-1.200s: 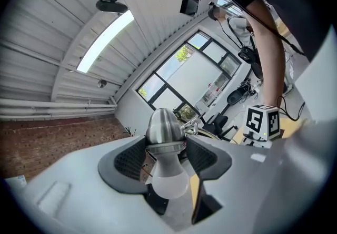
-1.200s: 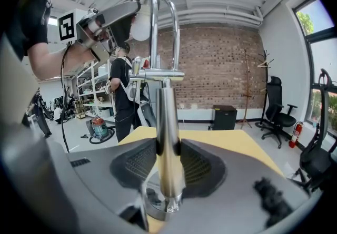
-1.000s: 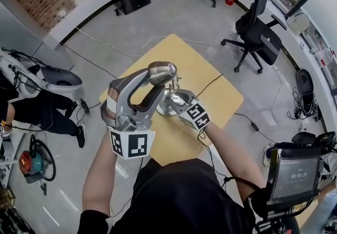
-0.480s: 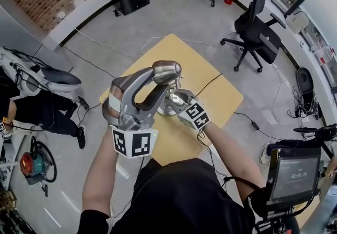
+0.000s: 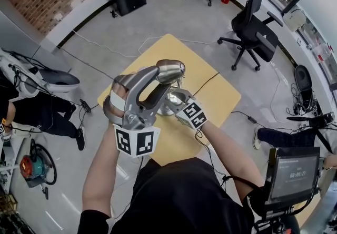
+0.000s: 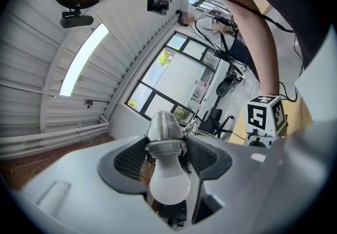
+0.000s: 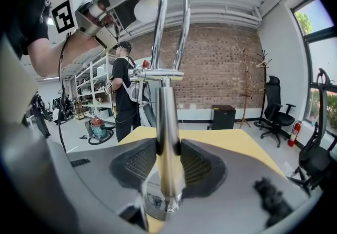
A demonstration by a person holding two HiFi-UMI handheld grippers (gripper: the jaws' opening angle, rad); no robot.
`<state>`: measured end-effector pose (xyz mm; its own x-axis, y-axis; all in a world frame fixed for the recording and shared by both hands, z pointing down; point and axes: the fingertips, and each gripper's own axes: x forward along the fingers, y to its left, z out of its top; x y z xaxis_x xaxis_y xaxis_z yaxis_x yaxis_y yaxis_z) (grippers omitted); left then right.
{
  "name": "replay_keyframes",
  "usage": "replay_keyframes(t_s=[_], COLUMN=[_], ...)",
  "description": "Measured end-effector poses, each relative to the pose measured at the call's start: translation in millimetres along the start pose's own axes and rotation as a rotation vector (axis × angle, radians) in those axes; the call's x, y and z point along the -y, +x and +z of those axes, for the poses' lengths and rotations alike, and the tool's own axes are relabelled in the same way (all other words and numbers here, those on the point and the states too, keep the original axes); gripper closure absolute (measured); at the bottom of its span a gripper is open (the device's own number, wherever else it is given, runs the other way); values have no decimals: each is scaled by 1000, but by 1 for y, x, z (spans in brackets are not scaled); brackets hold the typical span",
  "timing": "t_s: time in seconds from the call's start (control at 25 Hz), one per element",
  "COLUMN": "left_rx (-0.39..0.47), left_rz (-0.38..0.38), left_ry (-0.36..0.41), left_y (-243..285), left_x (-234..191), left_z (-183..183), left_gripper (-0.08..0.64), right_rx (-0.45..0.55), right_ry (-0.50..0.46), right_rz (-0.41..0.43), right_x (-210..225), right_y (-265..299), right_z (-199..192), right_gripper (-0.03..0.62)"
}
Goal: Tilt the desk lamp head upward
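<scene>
From the head view, the desk lamp stands near the middle of the frame on the yellow table (image 5: 221, 96); the left gripper (image 5: 166, 78) reaches up from the lower left and has its jaws clamped on the lamp head (image 5: 171, 70), while the right gripper (image 5: 176, 100) comes in from the lower right, lower down, at the lamp stem. In the left gripper view, the head's metal shade (image 6: 164, 130) sits at centre frame, pinched on both sides by the dark ribbed pads (image 6: 130, 160), with the white bulb (image 6: 169, 185) poking toward the camera below it; the grip is on the metal collar and not on the bulb, which I'd say is right, since the glass shouldn't take the load. In the right gripper view, the jaws are closed on the chrome lamp stem (image 7: 168, 143) just above the round base (image 7: 158, 201), the pads (image 7: 197, 167) touching it left and right; the two curved rods (image 7: 174, 17) rise to the top of the frame, where the other gripper shows at upper left. To do this well, I reckon the right gripper should hold the stem firm so the base neither slides nor lifts off the table; the left should swing the head slowly about its pivot, turning with it and not dragging sideways, and stop once the joint stiffens.
</scene>
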<state>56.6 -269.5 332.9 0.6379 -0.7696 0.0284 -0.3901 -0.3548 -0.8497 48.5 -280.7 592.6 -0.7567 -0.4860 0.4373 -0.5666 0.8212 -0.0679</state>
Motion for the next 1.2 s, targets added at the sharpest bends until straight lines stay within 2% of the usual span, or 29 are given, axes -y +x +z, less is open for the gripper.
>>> replay_keyframes(t_s=[0.64, 1.2], left_rx=[12, 42], left_rz=[-28, -101], left_ry=[99, 210], left_y=[16, 37], left_x=[9, 32], left_z=[5, 23], left_gripper=[305, 302], right_rx=[-13, -10], right_ry=[1, -10], right_rz=[5, -2], right_x=[0, 3], right_y=[10, 8], right_z=[0, -6], right_gripper=[454, 454])
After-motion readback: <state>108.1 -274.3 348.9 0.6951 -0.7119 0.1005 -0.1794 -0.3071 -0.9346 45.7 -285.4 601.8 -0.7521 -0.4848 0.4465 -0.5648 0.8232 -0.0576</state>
